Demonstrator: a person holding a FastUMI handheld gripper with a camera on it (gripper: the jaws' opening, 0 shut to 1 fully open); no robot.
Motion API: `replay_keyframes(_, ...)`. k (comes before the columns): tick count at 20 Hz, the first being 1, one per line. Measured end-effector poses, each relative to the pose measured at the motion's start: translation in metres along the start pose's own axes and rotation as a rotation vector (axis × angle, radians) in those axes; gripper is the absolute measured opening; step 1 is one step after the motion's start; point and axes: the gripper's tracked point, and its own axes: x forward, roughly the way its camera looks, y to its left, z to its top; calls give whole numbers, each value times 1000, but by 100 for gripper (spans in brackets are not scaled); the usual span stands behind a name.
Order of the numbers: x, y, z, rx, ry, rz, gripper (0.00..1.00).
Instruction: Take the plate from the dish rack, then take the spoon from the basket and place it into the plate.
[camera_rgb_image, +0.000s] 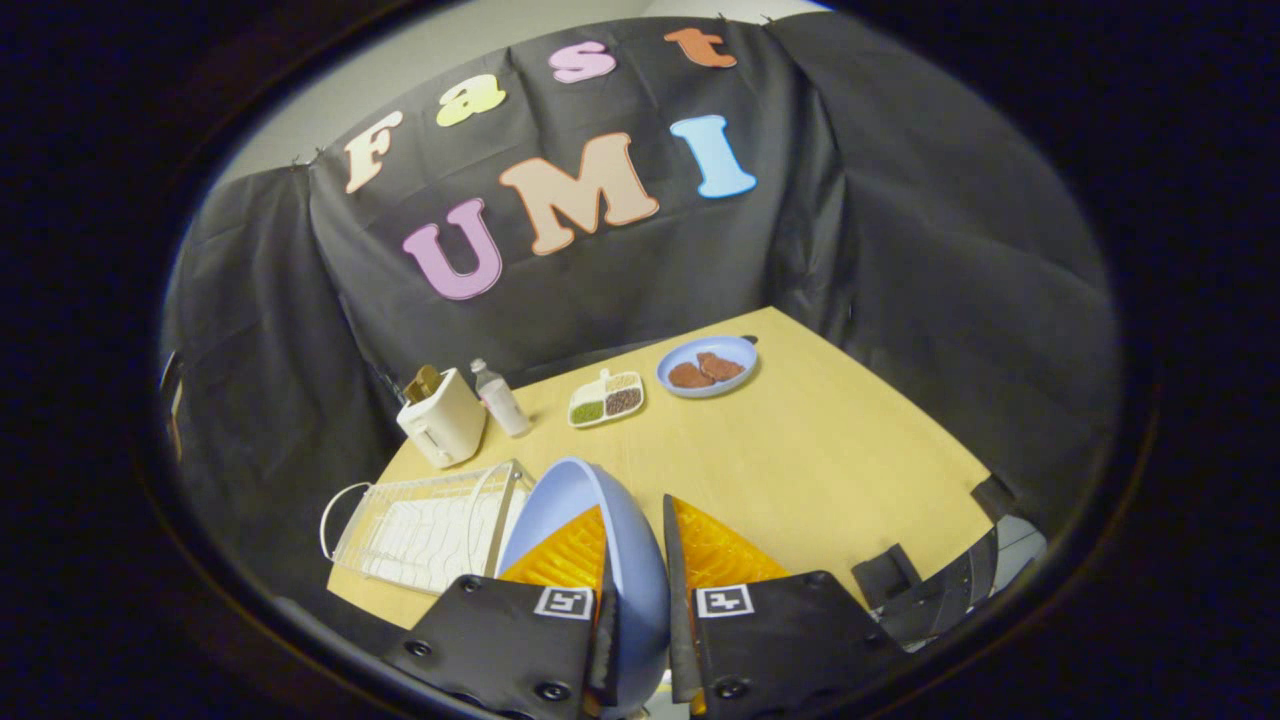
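My gripper (637, 520) is shut on a light blue plate (560, 495), which stands on edge between the two fingers, both pressing on it. The plate is held up in the air above the near side of the wooden table (820, 450). The white wire dish rack (430, 530) sits on the table just left of the fingers and lower down, with no dishes showing in it.
Beyond the fingers stand a cream toaster (443, 415), a small bottle (500, 397), a white divided dish of beans (606, 398) and a blue plate with brown food (708, 366). A dark, partly hidden object (960, 585) sits off the table's near right corner.
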Motion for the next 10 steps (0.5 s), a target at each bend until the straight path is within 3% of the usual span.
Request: replay_keyframes(10,40,-39,-84,114,149,38,23)
